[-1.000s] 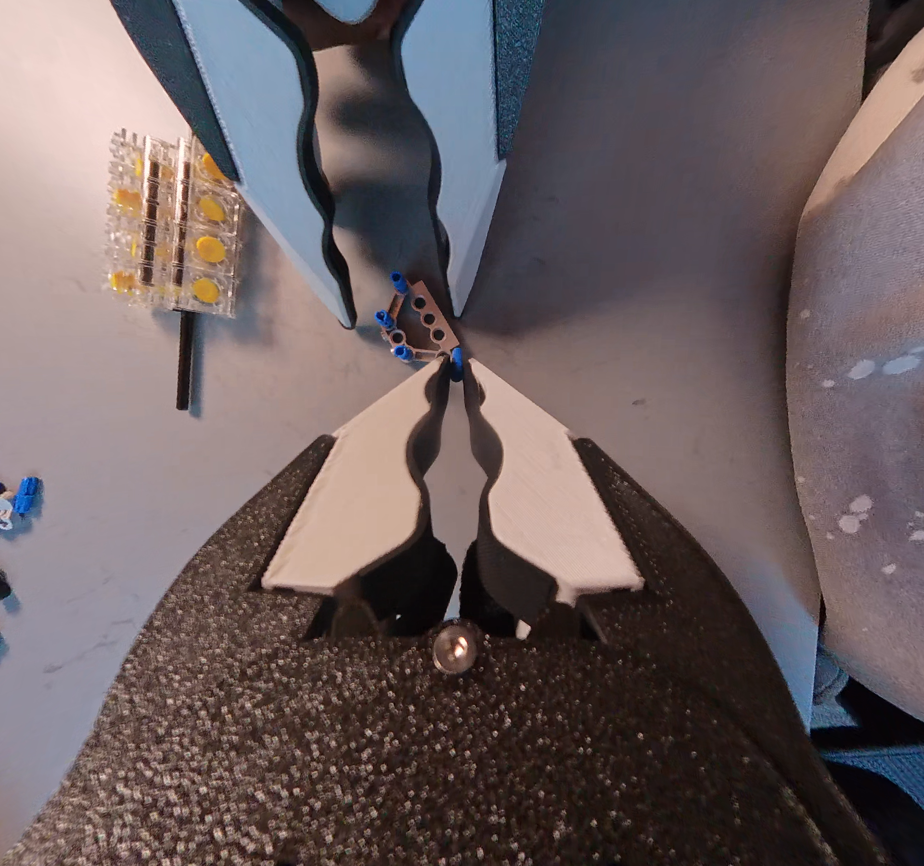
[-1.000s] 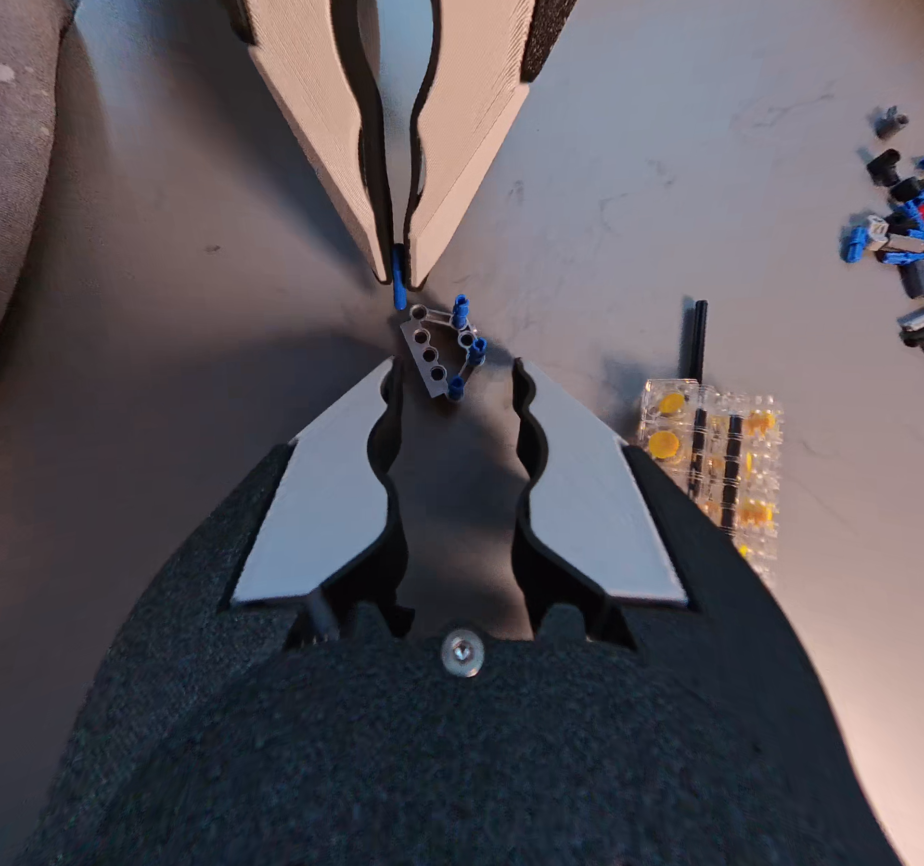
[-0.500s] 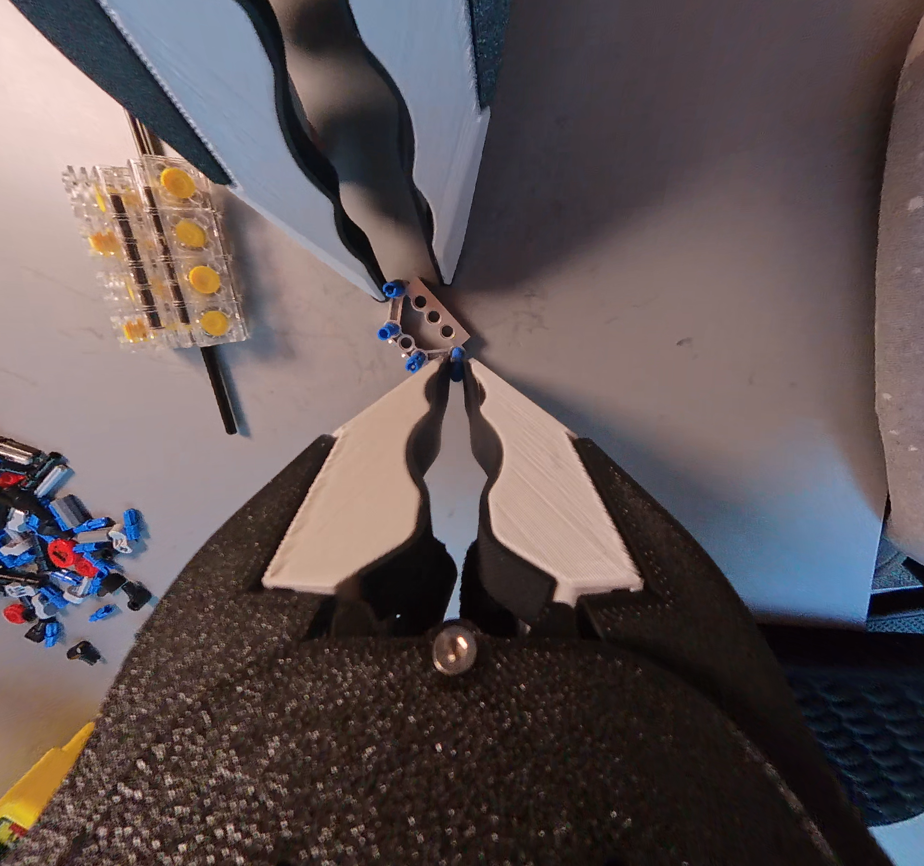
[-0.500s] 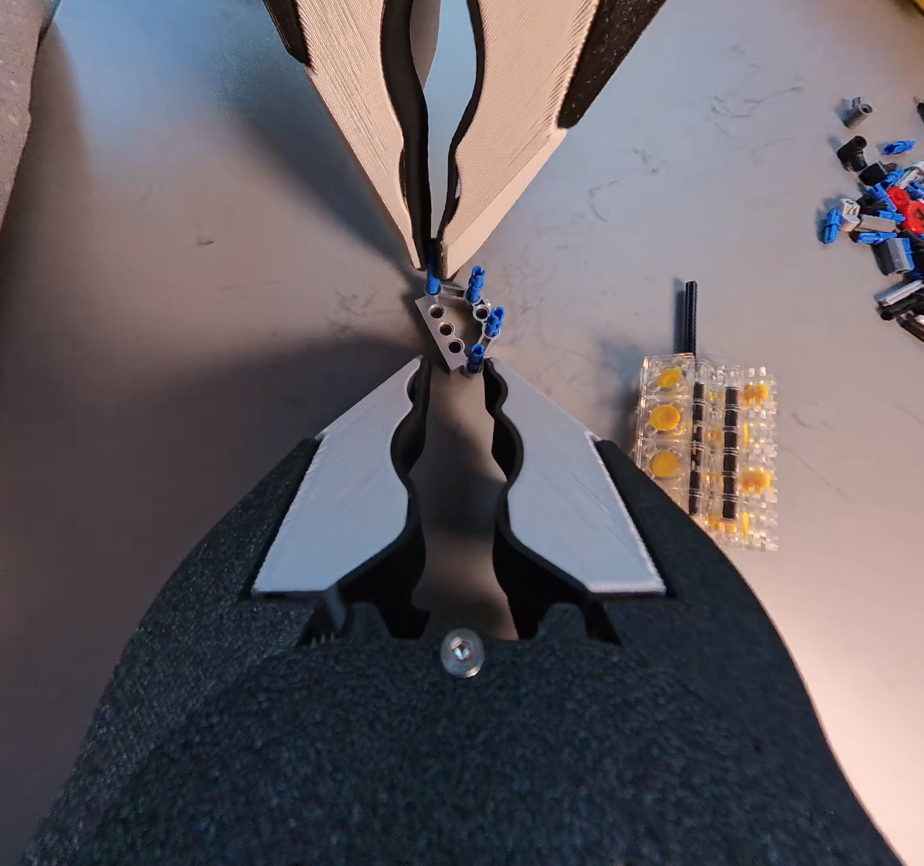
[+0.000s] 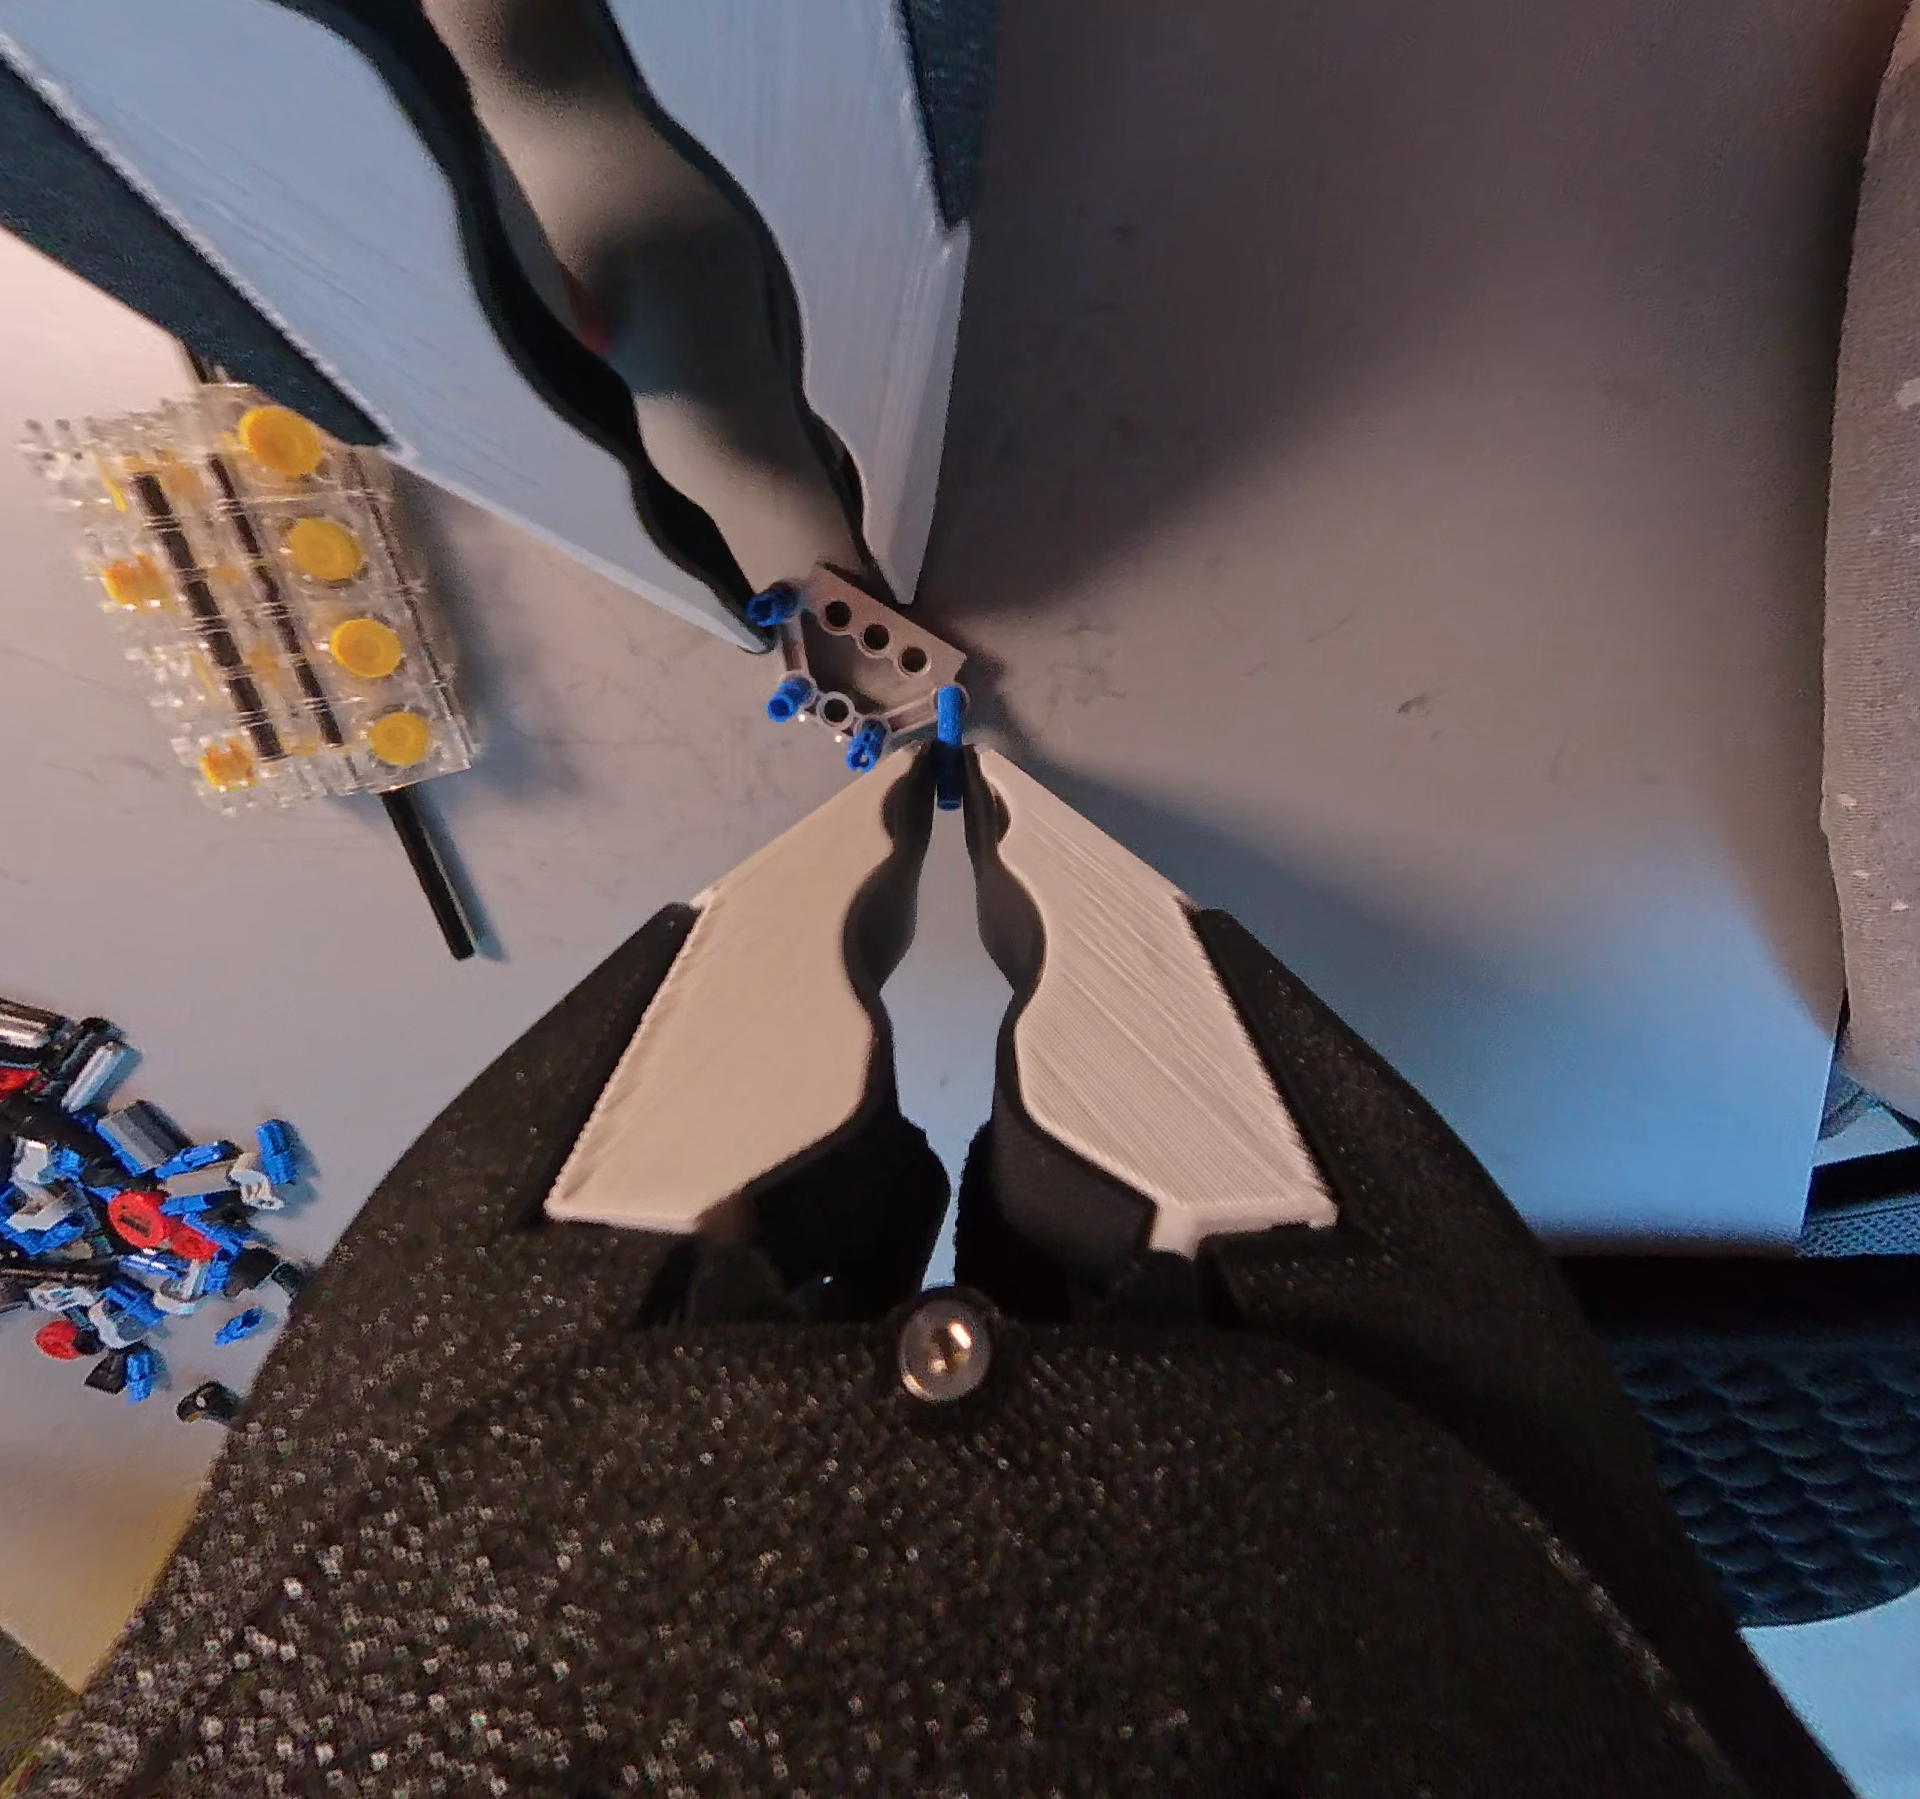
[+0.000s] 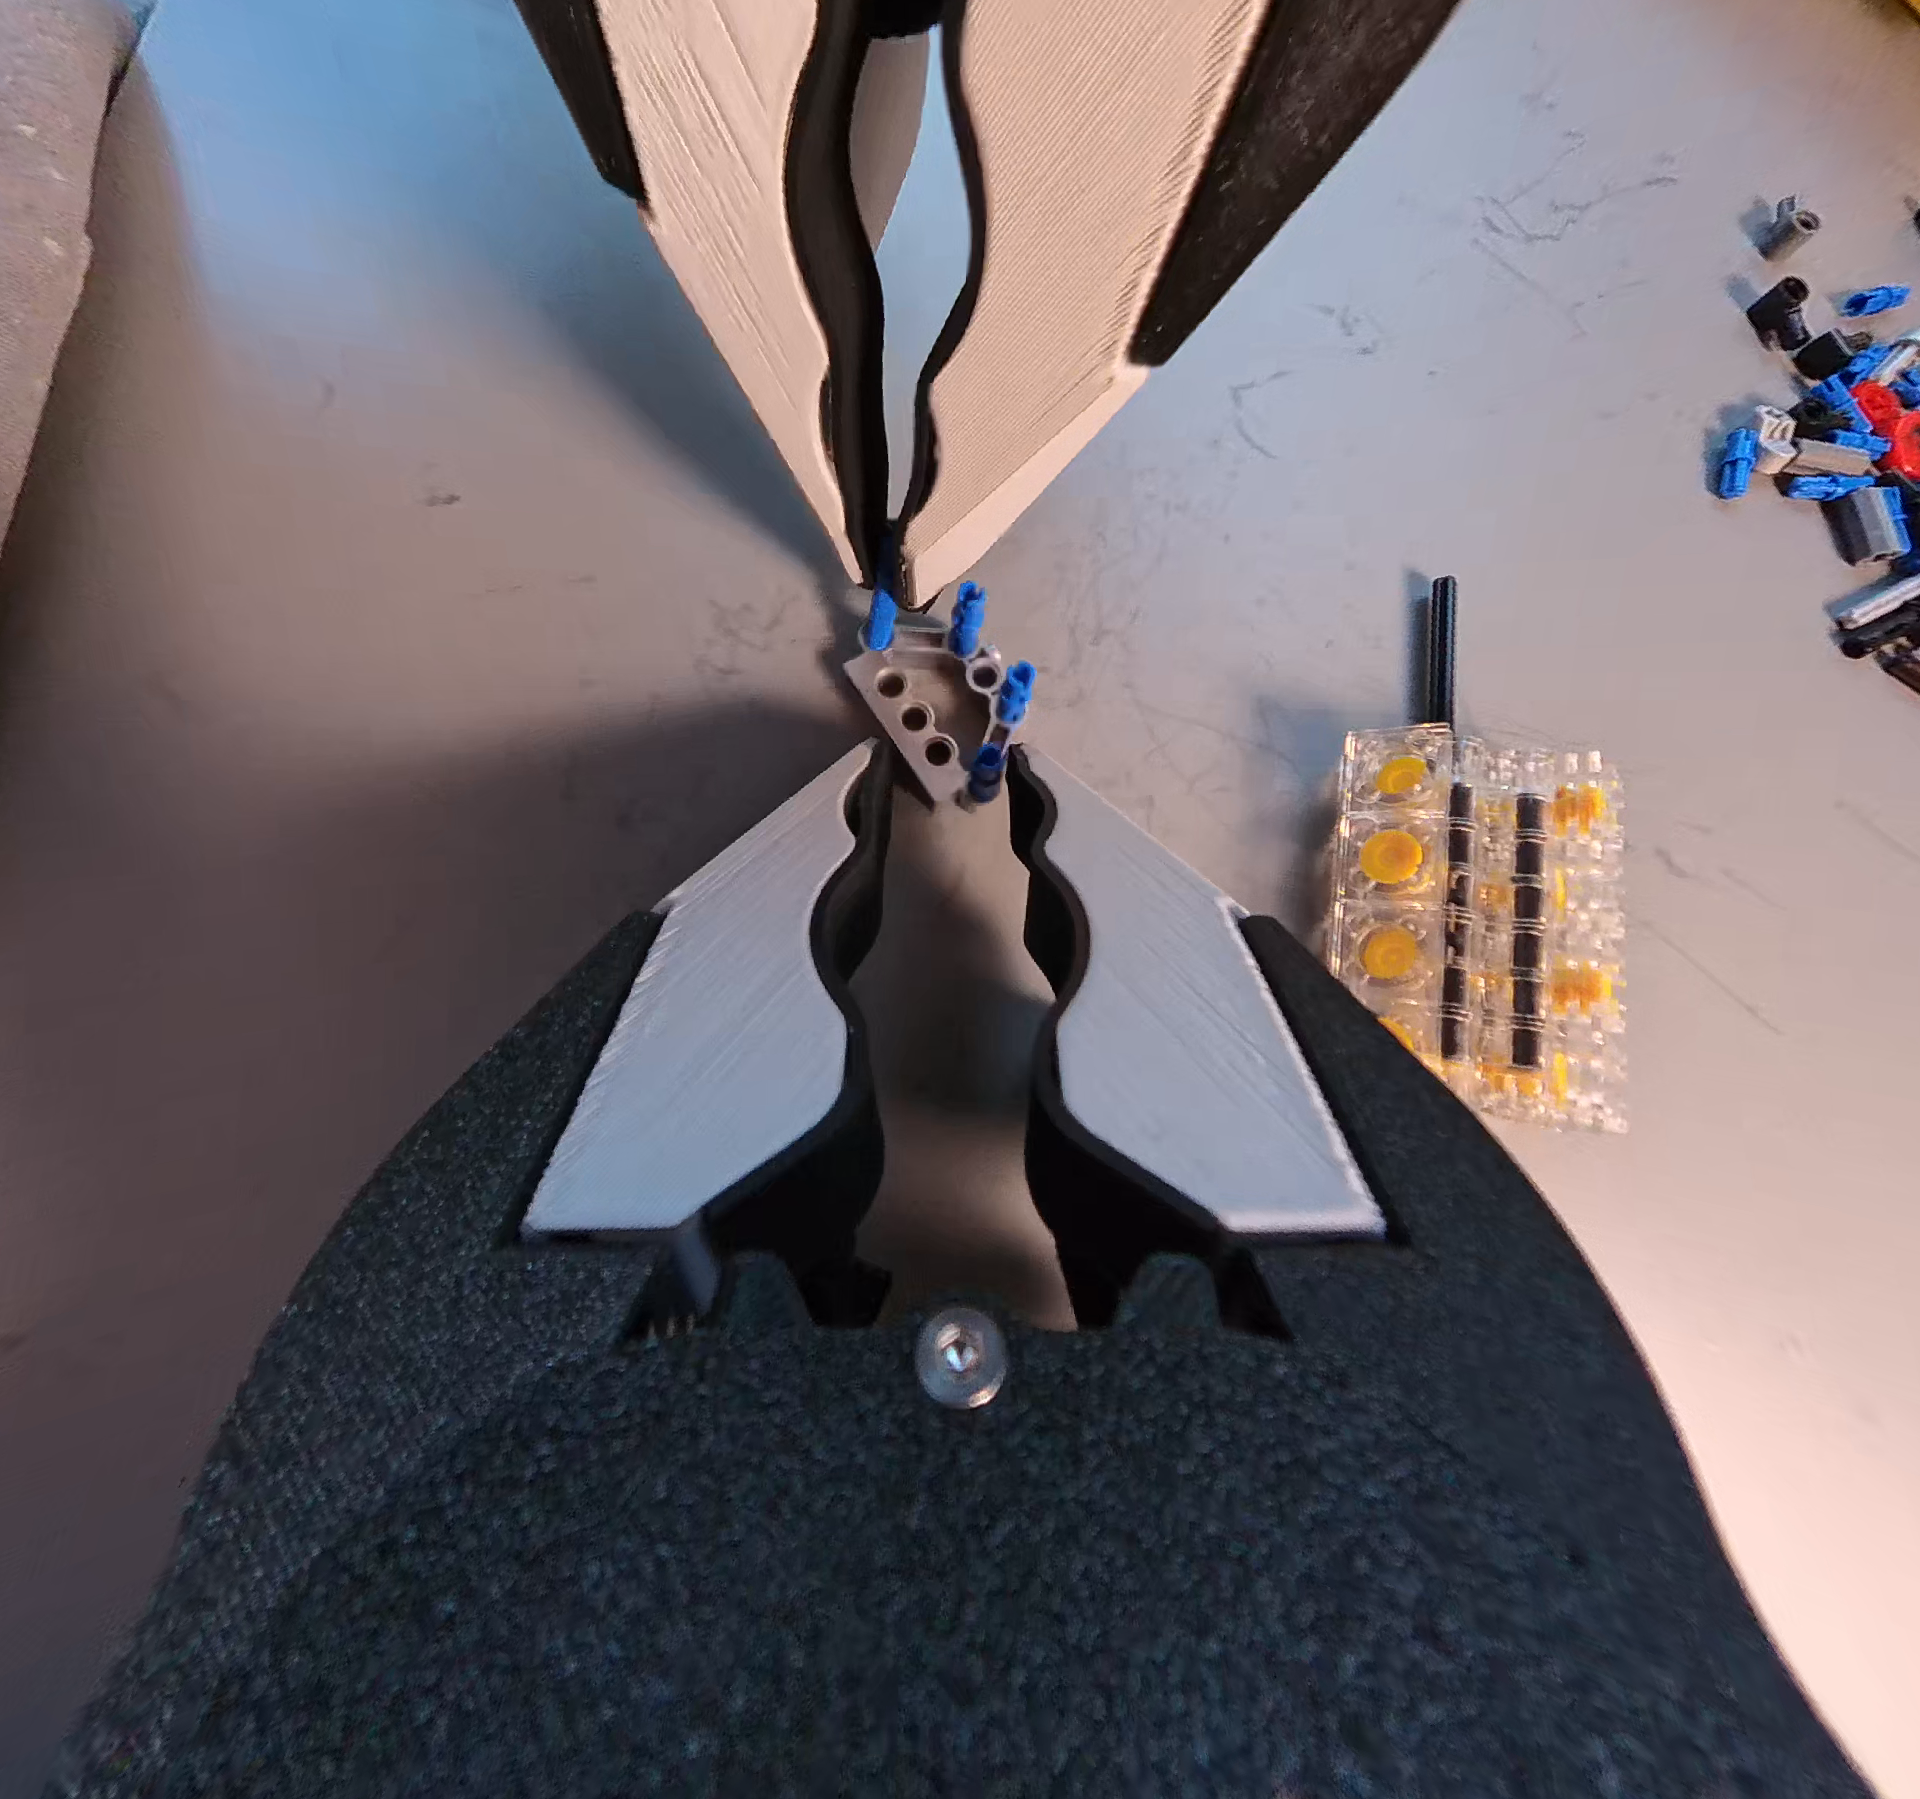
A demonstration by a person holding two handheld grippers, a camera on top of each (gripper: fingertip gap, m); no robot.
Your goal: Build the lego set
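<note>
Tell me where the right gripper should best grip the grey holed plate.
Probably the bare end of the grey holed plate nearest the right gripper, approached head-on, opposite the left gripper, which is shut on a blue pin. Other pins crowd the plate's far edges, leaving this end free.

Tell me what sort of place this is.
Probably a hobby or lab workbench for toy-brick building: a plain grey tabletop, a loose pile of small blue, black and red construction pieces, and a clear block with yellow studs on black axles.
</note>
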